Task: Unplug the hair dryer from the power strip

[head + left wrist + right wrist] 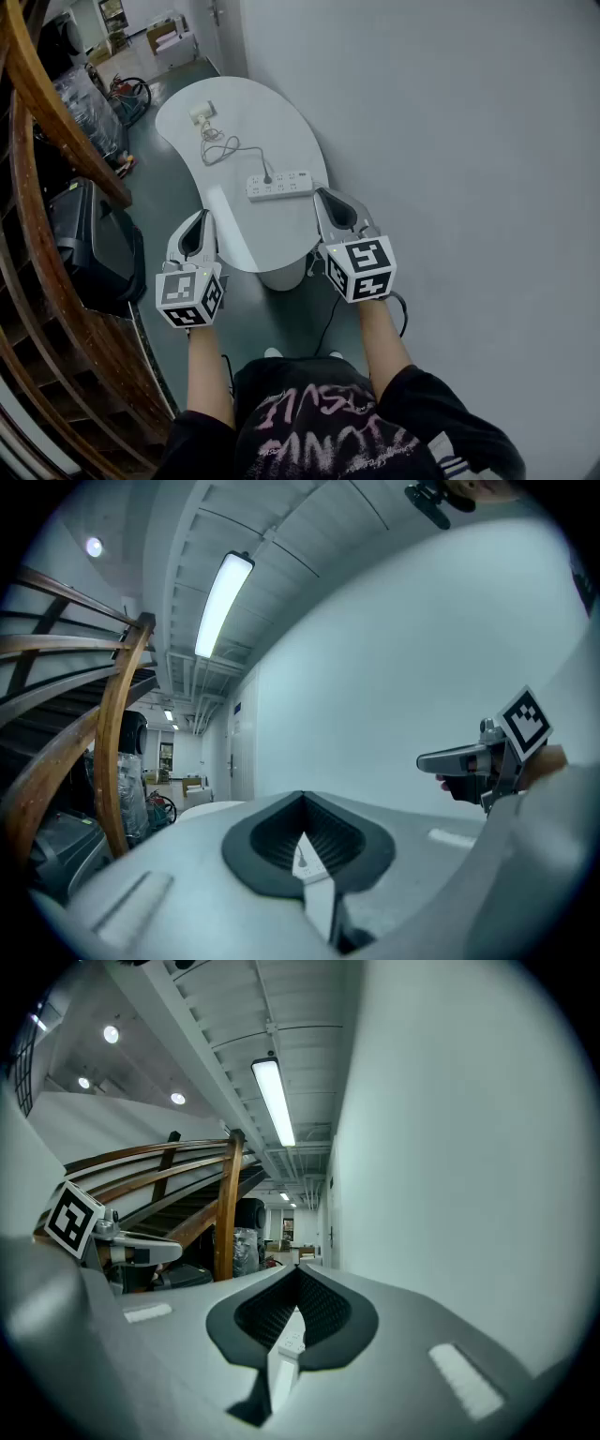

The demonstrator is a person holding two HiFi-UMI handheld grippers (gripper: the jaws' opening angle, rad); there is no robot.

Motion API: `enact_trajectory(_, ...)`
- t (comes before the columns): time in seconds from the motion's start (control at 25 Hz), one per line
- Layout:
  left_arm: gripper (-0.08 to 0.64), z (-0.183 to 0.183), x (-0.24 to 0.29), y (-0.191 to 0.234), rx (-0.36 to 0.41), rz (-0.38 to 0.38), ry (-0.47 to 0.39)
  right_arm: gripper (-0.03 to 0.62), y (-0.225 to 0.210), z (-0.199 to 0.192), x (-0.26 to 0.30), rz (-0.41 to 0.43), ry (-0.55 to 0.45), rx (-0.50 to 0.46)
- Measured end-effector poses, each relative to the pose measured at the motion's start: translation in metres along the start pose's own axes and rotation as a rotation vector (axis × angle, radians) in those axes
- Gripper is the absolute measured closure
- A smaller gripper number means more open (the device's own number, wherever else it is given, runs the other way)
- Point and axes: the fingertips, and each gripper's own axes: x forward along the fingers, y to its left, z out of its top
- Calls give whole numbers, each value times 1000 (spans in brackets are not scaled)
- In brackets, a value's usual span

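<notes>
A white power strip (279, 185) lies near the front of a white rounded table (281, 122). A dark plug (267, 177) sits in it, and its grey cable (221, 147) runs in a tangle back to a pale hair dryer (202, 112) at the far end. My left gripper (202, 217) hovers at the table's front left edge with its jaws shut and empty. My right gripper (324, 195) is just in front of the strip's right end, also shut and empty. The power strip (307, 860) shows through the left gripper's (302, 796) pad gap. The right gripper (300, 1269) frames the power strip (291, 1337) the same way.
A curved wooden stair railing (56, 122) runs along the left, with a black case (94, 246) below it. A plain grey wall (450, 141) stands close on the right. The table rests on a white pedestal (281, 275). Boxes and cables clutter the far floor (131, 89).
</notes>
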Motion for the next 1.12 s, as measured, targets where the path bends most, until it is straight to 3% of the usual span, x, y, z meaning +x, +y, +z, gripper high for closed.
enact_trajectory(0.44,560,-2,4,13,0,-29,-2,583,11,-5,9,-25,14,-2)
enact_trajectory(0.76,560,-8,1,28,-11,-70,5,581,20,-4,8,-98,-19,11)
enact_trajectory(1.12,560,-23,1,36,-37,-129,23,581,31,-13,2,-149,9,6)
